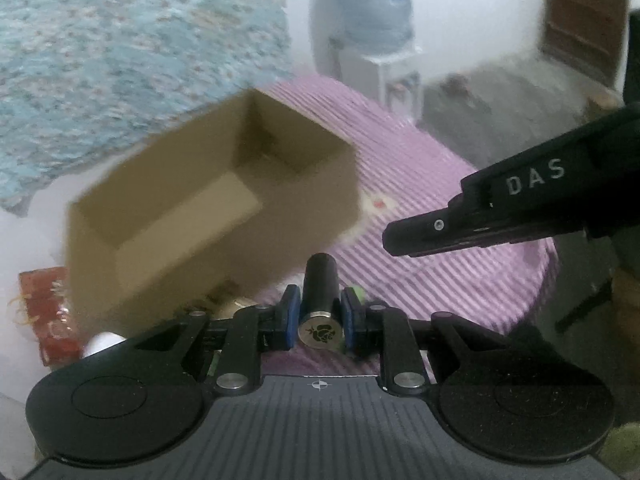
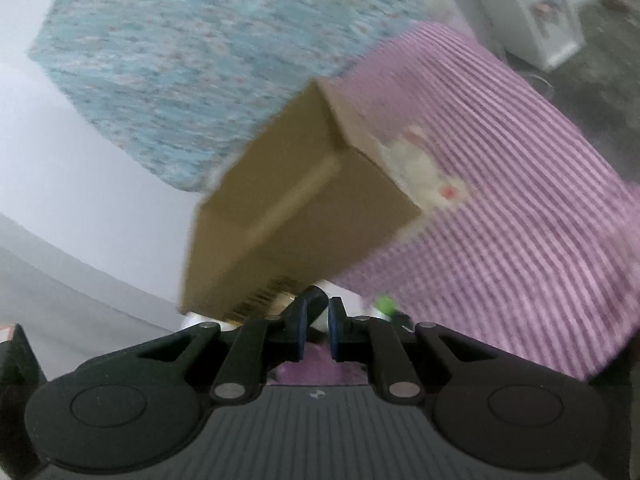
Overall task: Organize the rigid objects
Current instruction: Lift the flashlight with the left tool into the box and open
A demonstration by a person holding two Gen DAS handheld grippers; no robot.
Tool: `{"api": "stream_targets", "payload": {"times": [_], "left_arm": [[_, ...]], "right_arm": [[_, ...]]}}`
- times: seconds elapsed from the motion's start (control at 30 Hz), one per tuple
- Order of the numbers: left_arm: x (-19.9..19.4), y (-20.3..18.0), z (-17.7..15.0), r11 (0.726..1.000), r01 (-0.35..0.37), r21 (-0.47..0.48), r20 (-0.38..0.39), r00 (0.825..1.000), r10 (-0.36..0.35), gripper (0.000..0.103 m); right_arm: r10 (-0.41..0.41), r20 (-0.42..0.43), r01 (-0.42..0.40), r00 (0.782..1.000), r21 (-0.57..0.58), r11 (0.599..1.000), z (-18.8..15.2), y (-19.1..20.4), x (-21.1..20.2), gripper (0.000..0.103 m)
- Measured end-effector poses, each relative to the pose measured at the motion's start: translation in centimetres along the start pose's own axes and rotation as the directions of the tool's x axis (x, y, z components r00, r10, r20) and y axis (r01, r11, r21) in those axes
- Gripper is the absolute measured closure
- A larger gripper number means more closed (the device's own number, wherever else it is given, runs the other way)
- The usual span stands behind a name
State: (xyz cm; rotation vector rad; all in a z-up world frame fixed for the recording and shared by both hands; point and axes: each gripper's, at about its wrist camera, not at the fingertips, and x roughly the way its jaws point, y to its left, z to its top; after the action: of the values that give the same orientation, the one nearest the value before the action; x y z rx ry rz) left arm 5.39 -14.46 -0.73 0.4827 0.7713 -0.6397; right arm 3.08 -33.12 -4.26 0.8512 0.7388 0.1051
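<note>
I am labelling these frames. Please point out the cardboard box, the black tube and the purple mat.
cardboard box (image 1: 180, 216), left wrist view, inner floor.
black tube (image 1: 320, 280), left wrist view, dark side.
purple mat (image 2: 520, 200), right wrist view, striped surface.

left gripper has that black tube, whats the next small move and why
Probably carry the black cylinder forward and to the left over the open cardboard box and lower it in. The left gripper is shut on it, the box opening faces up with its visible interior bare, and the right gripper holds nothing, off to the side.
</note>
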Motion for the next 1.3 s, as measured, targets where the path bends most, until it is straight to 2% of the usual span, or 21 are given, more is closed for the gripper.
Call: {"api": "stream_targets", "payload": {"times": [0.2, 0.27, 0.37, 0.53, 0.7, 0.87, 0.93, 1.0, 1.1, 1.3], "left_arm": [[-2.1, 5.9, 3.5, 0.982, -0.127, -0.138, 0.024, 0.991, 0.131, 0.082], [-1.4, 8.0, 4.3, 0.968, -0.183, -0.174, -0.021, 0.983, 0.182, 0.082], [0.9, 11.1, 4.7, 0.949, -0.186, -0.253, -0.117, 0.98, 0.161, 0.082], [5.8, 14.0, 4.5, 0.931, -0.237, -0.278, -0.275, 0.948, 0.159, 0.082], [9.2, 15.4, 3.8, 0.927, -0.265, -0.267, -0.383, 0.911, 0.15, 0.082], [10.2, 16.0, 3.8, 0.924, -0.286, -0.254, -0.42, 0.893, 0.16, 0.08], [9.9, 16.4, 3.8, 0.919, -0.293, -0.264, -0.415, 0.895, 0.166, 0.08], [9.5, 16.8, 4.2, 0.914, -0.291, -0.281, -0.39, 0.905, 0.168, 0.078], [7.9, 16.7, 4.3, 0.909, -0.279, -0.311, -0.341, 0.925, 0.167, 0.07], [3.8, 15.7, 3.5, 0.901, -0.263, -0.345, -0.241, 0.953, 0.186, 0.055]], "right_arm": [[0.133, 0.011, -0.13, 0.991, -0.116, 0.985, 5.2, 6.0, 2.5, 0.091], [0.153, -0.008, -0.153, 0.988, -0.139, 0.978, 6.7, 7.8, 4.4, 0.091], [0.166, -0.081, -0.174, 0.983, -0.115, 0.978, 8.2, 9.0, 7.9, 0.091], [0.127, -0.213, -0.143, 0.969, -0.063, 0.988, 8.7, 9.4, 13.8, 0.09], [0.105, -0.246, -0.126, 0.963, -0.072, 0.989, 7.8, 9.6, 14.8, 0.089], [0.077, -0.249, -0.099, 0.965, -0.078, 0.992, 7.9, 9.2, 15.4, 0.089], [0.072, -0.243, -0.094, 0.967, -0.08, 0.992, 7.8, 8.8, 14.9, 0.089], [0.069, -0.229, -0.089, 0.971, -0.081, 0.993, 7.9, 8.6, 14.5, 0.089], [0.072, -0.2, -0.09, 0.977, -0.086, 0.992, 8.1, 8.3, 13.6, 0.089], [0.088, -0.152, -0.101, 0.984, -0.08, 0.992, 8.0, 7.3, 10.5, 0.089]]}}
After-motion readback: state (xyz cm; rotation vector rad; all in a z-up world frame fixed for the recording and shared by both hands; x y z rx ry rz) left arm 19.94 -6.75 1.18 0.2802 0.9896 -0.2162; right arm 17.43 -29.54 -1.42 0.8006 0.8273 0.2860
